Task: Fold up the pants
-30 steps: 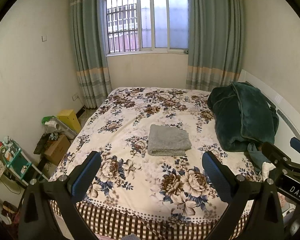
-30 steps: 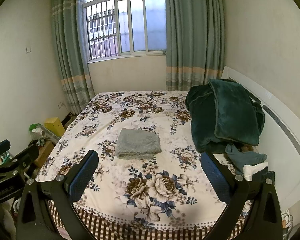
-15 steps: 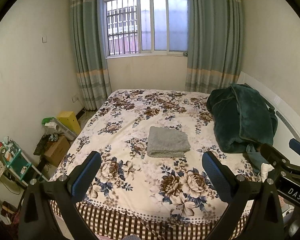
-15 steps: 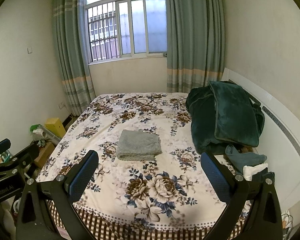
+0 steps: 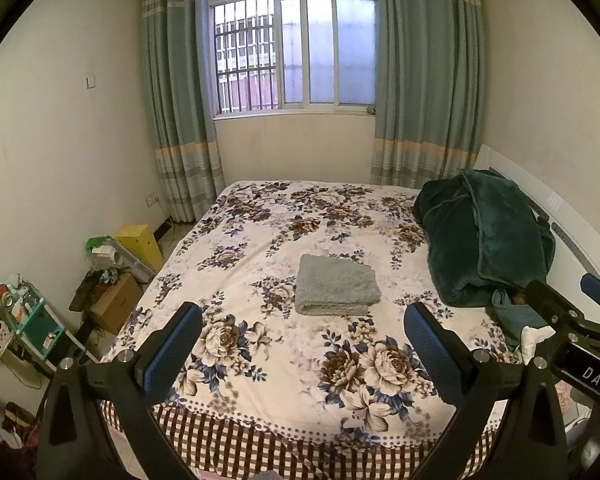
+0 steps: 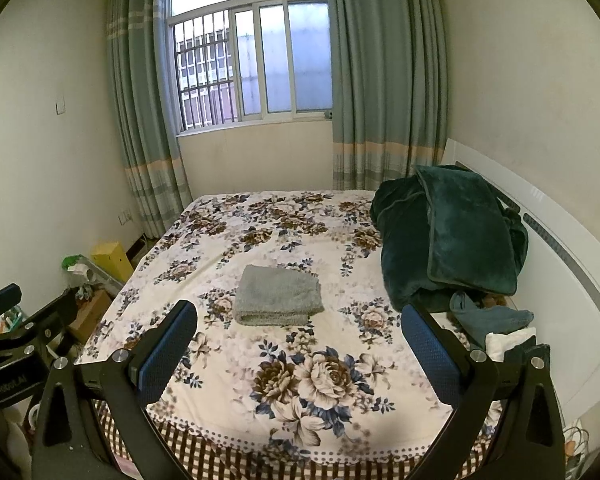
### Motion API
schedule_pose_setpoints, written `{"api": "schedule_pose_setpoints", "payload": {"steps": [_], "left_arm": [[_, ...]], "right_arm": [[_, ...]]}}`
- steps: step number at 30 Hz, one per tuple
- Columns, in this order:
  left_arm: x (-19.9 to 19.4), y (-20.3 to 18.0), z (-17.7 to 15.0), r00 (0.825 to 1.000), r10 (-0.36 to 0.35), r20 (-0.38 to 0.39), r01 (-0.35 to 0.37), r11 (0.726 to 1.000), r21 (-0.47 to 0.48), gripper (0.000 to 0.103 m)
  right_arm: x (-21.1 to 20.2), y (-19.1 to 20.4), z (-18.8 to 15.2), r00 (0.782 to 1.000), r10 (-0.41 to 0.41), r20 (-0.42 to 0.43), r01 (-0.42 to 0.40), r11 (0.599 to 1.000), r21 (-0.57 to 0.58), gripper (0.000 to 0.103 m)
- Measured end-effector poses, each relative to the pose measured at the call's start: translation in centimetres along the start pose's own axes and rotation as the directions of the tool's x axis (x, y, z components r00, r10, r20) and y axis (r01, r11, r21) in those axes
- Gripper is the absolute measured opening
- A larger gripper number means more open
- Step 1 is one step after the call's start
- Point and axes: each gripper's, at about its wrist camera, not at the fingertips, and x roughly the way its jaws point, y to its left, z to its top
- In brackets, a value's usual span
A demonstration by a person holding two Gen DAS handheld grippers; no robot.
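Note:
The grey pants (image 5: 336,285) lie folded into a neat rectangle in the middle of the floral bed (image 5: 260,240); they also show in the right wrist view (image 6: 278,295). My left gripper (image 5: 302,320) is open and empty, held back above the foot of the bed, well short of the pants. My right gripper (image 6: 298,320) is open and empty too, at the same distance. The right gripper's body shows at the right edge of the left wrist view (image 5: 572,320), and the left gripper's body at the left edge of the right wrist view (image 6: 20,332).
A dark green blanket (image 5: 484,236) is heaped at the bed's right side against the white headboard (image 6: 560,248), with small clothes (image 6: 496,320) beside it. Boxes and clutter (image 5: 112,272) fill the floor left of the bed. A curtained window (image 5: 292,52) is behind.
Both grippers have drawn back and tilted up slightly, so the bed and the pants sit lower in view. The pants have not moved. Both jaws stay open.

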Motion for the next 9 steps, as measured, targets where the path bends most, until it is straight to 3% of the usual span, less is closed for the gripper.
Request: {"api": "schedule_pose_setpoints", "payload": {"steps": [9], "left_arm": [[-0.31, -0.08, 0.66, 1.000, 0.009, 0.006, -0.009, 1.000, -0.005, 0.103]], "right_arm": [[-0.03, 0.17, -0.10, 1.000, 0.001, -0.001, -0.001, 1.000, 0.001, 0.103]]}}
